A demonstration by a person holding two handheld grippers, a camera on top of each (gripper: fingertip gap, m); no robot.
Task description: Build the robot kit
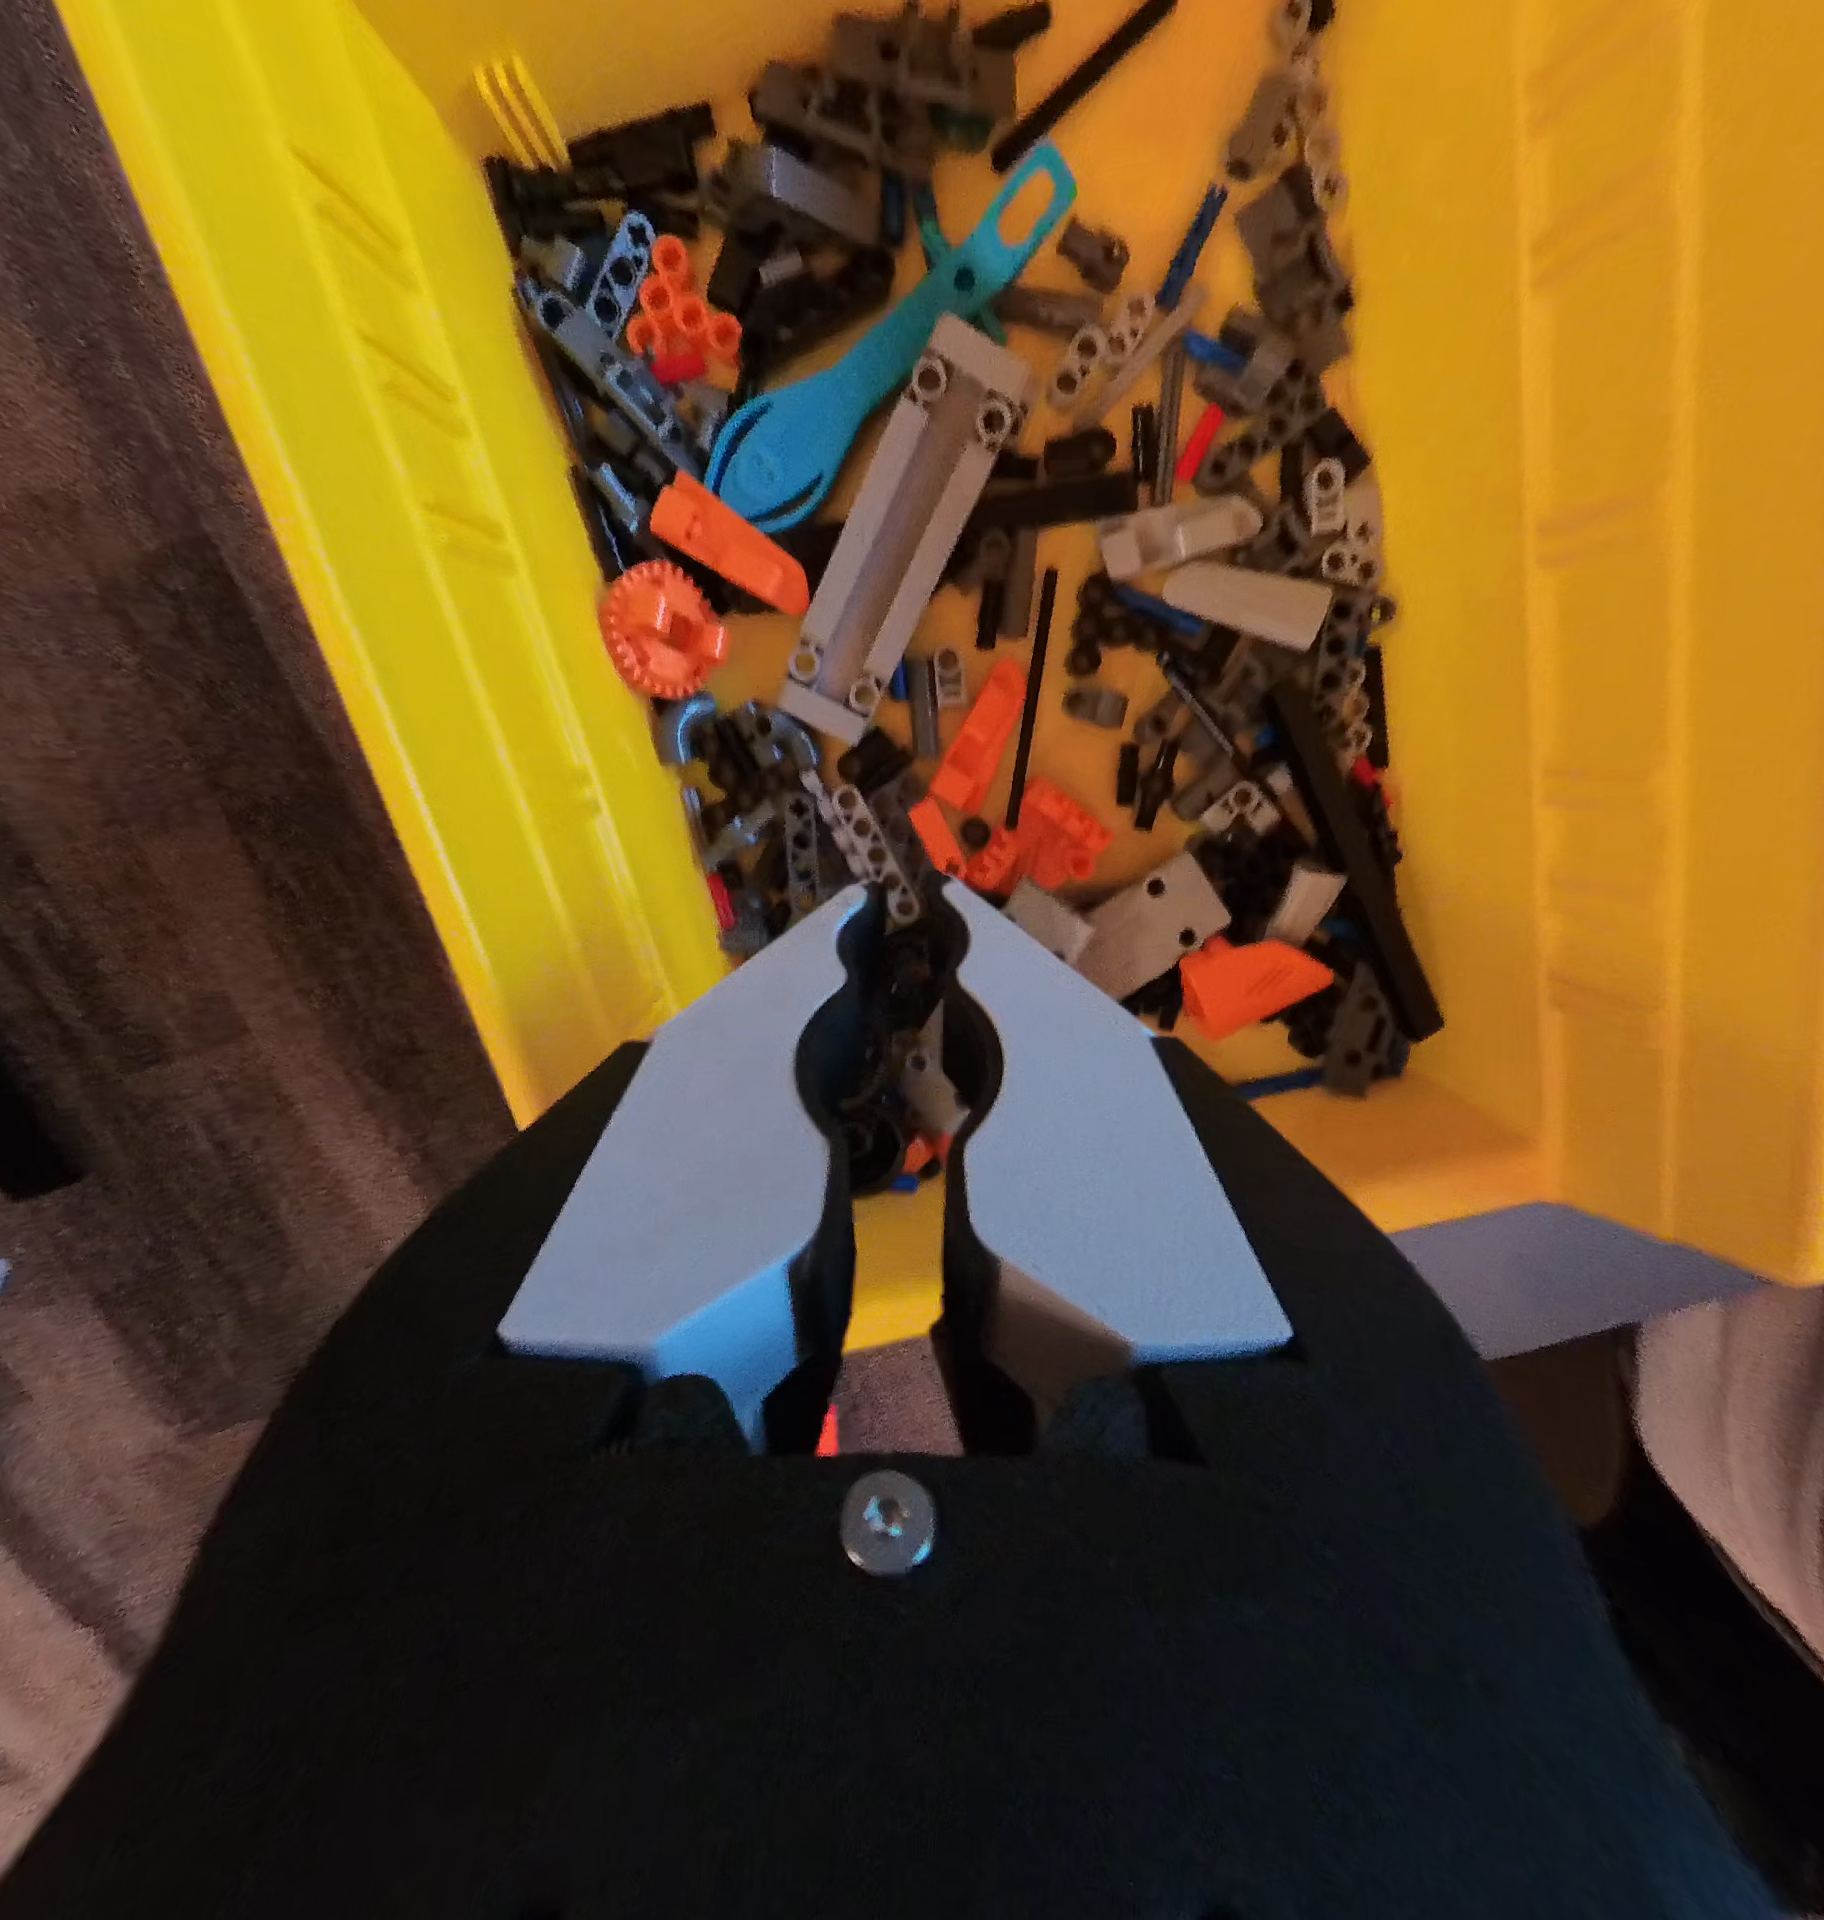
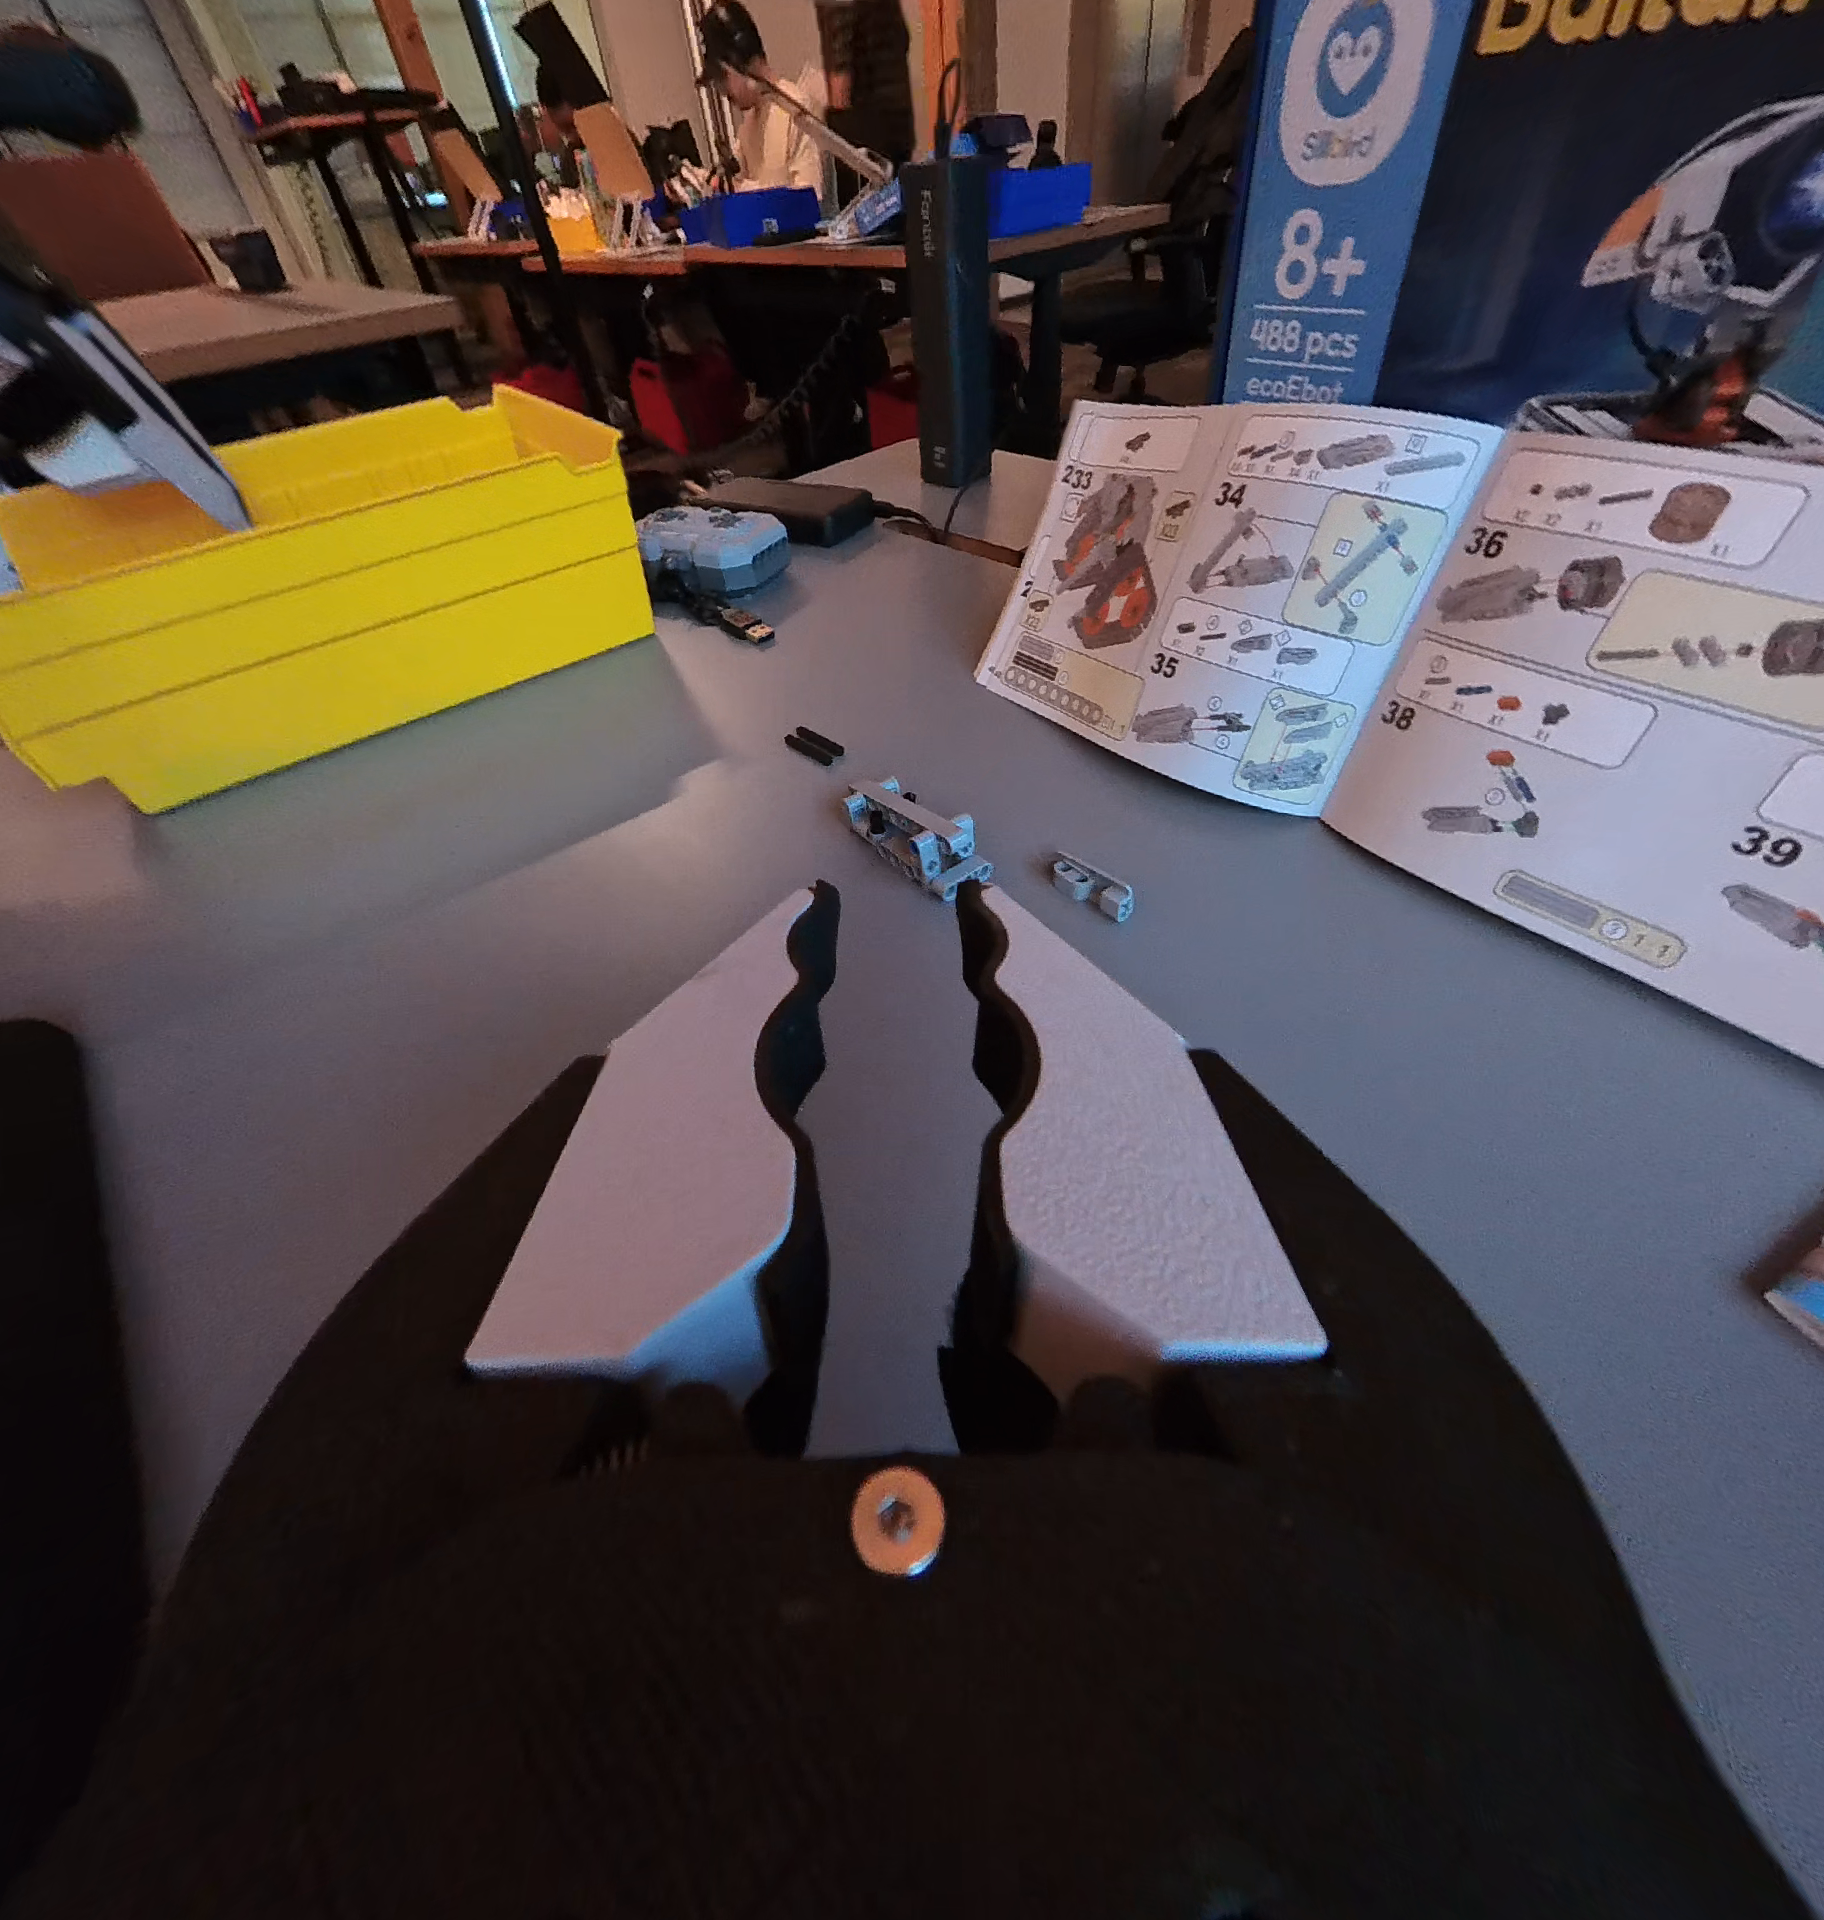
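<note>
My left gripper (image 1: 908, 894) reaches down into a yellow bin (image 1: 420, 520) full of loose building parts. Its fingers are nearly together on the near end of a light grey beam with holes (image 1: 866, 831), which runs from the tips into the pile. Dark parts show through the slot behind the tips. In the right wrist view one white finger (image 2: 175, 457) of it dips into the bin (image 2: 316, 623). My right gripper (image 2: 897, 894) is open and empty, low over the grey table (image 2: 472, 935). Its right fingertip is next to a small grey assembly (image 2: 913, 831).
Two black pins (image 2: 813, 744) and a small grey connector (image 2: 1093, 886) lie by the assembly. An open instruction booklet (image 2: 1407, 623) leans at the right before a blue box (image 2: 1614, 208). A grey module with a cable (image 2: 716, 545) sits behind the bin. A teal tool (image 1: 887, 343) lies among the parts. The right tips stand about 12 centimeters off the small grey connector (image 2: 1093, 886).
</note>
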